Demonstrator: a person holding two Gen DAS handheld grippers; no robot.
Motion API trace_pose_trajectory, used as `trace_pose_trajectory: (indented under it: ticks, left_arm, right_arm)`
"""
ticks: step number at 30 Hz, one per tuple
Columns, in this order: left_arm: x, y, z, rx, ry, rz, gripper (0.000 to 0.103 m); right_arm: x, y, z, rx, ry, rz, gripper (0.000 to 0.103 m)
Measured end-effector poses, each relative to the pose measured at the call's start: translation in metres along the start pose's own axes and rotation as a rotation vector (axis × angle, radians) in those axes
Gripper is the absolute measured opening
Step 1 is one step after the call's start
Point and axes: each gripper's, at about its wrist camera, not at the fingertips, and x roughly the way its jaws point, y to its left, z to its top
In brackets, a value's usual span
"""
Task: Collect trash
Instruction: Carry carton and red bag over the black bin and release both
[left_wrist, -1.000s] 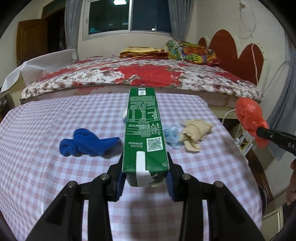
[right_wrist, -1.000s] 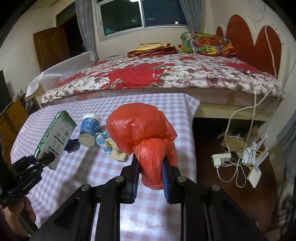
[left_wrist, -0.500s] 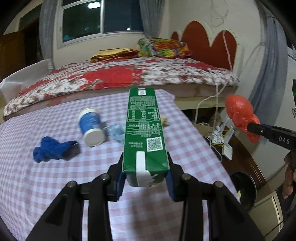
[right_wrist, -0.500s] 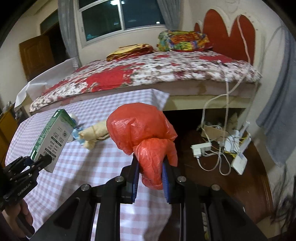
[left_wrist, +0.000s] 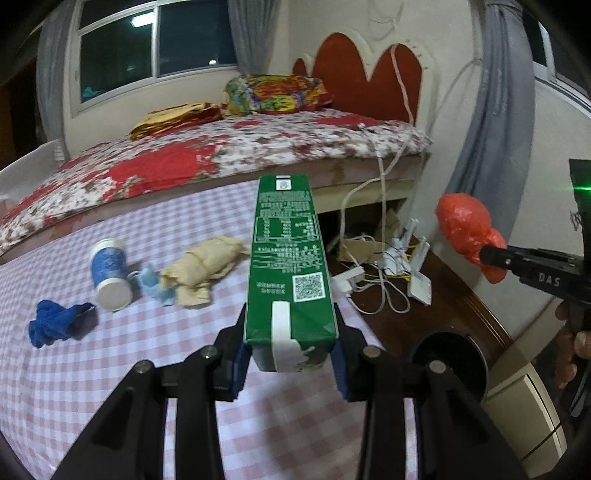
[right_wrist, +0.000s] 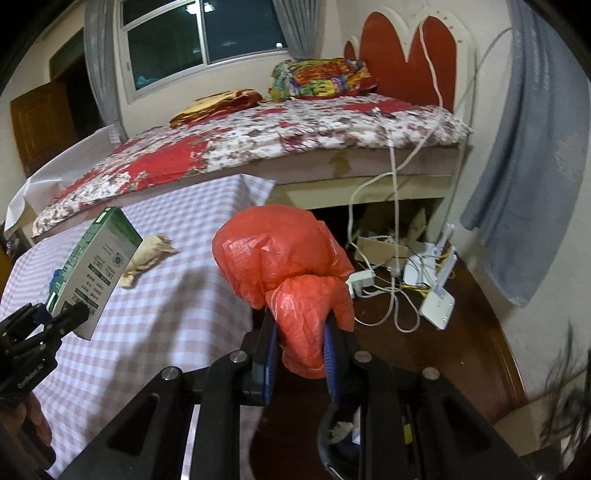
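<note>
A: Over the table's right edge, we hold two pieces of trash. A second ago the view from the left gripper (left_wrist: 291, 363) looked square across the table (left_wrist: 110, 369); now the floor and a dark round bin (left_wrist: 448, 360) show at its right. The cup, hidden behind the carton then, is in sight. Grips unchanged.

B: Agreed. From the right gripper (right_wrist: 299, 363) the table filled the foreground before; now we hang past its edge, over dark floor, with a bin rim (right_wrist: 334, 430) just under the jaws.

A: Materials. Left jaws pinch a carton (left_wrist: 288, 266): green, rectangular, glossy, printed text and a QR square, white strip at the near end. It points away from us, clear of the table.

B: Right jaws squeeze a red bag (right_wrist: 291, 266), thin crinkled plastic, bunched in two lobes. It's in the air.

A: The cloth is pink-and-white check. Left on it: a blue cup (left_wrist: 109, 273) on its side, a blue rag (left_wrist: 55, 321), a tan crumpled wad (left_wrist: 201, 271) touching a pale blue scrap (left_wrist: 153, 286).

B: Beyond, a floral bed (right_wrist: 258, 144), red heart headboard, grey curtain. On the floor by the bed, tangled white cables (right_wrist: 391, 295) and a power strip, beside the bin.
</note>
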Motion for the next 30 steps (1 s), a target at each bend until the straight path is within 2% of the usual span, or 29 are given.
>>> trace_pose_trajectory:
  ticks: [15,21,30]
  left_arm:
    - [0.017,-0.096,-0.016,0.133,0.082,-0.148,0.039]
    - [0.027,-0.134,-0.032,0.195,0.142,-0.206,0.039]
    - [0.053,-0.183,-0.053,0.256,0.271,-0.289,0.039]
  right_arm:
    - [-0.012,-0.086,-0.052,0.115,0.061,-0.112,0.024]
    - [-0.01,-0.114,-0.08,0.143,0.113,-0.153,0.024]
    - [0.005,-0.14,-0.118,0.166,0.196,-0.17,0.024]
